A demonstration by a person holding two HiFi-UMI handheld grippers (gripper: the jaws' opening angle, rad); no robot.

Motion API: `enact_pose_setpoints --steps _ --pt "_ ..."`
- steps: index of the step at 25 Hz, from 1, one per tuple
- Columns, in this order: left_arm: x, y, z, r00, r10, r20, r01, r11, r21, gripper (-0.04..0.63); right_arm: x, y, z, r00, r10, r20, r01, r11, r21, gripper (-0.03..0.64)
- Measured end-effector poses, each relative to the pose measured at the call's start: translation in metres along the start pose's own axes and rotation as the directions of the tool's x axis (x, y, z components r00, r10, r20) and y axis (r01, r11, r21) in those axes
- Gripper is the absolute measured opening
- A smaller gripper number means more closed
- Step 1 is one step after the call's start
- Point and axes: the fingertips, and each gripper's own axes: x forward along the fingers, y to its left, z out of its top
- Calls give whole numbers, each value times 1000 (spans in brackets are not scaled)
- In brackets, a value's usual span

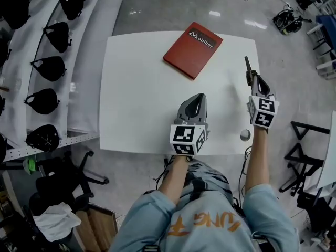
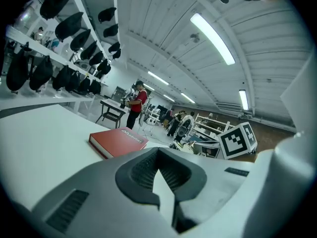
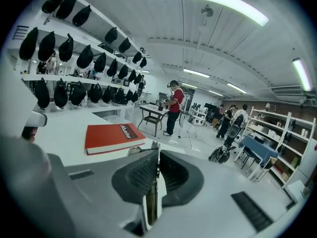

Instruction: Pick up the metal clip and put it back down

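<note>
Metal clip (image 3: 157, 150), thin and edge-on, pinched between the closed jaws of the right gripper (image 1: 248, 67), its upper edge poking just past the pads. Small wire loop just left of those jaws in the right gripper view, hard to tell whether part of the clip. Gripper and clip over the right part of the white table (image 1: 136, 88), near its right edge; impossible to tell from any view whether the clip touches the tabletop. Jaw tips aimed away from the person, toward the table's far side.

Small round grey thing (image 1: 245, 135) on the table near the front edge, just beside the right gripper's marker cube; too small to identify.

Left gripper (image 1: 196, 102) near the table's front edge, left of the right one and well apart from it. Jaws drawn together at the tips, nothing between them, only bare tabletop in the narrow wedge behind.

Red book (image 1: 192, 49) flat at the far side of the table, ahead of both grippers, touching neither. White shelving with a row of black caps (image 1: 50, 67) left of the table
</note>
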Motion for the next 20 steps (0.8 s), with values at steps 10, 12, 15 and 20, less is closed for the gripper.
enact_pose_setpoints --steps 10,12,15,20 --pt "-117 19 20 980 140 142 -140 990 -11 8 -81 72 13 993 96 73 -100 993 55 32" --pt "-140 27 23 970 173 169 -172 985 -19 8 -94 90 18 988 124 92 -130 990 64 32" --pt "-169 35 27 955 217 201 -217 976 -25 9 -111 116 27 979 165 124 -174 982 71 32" --pt "-214 48 25 930 285 234 -283 958 -44 9 -136 156 35 958 236 164 -248 967 52 32"
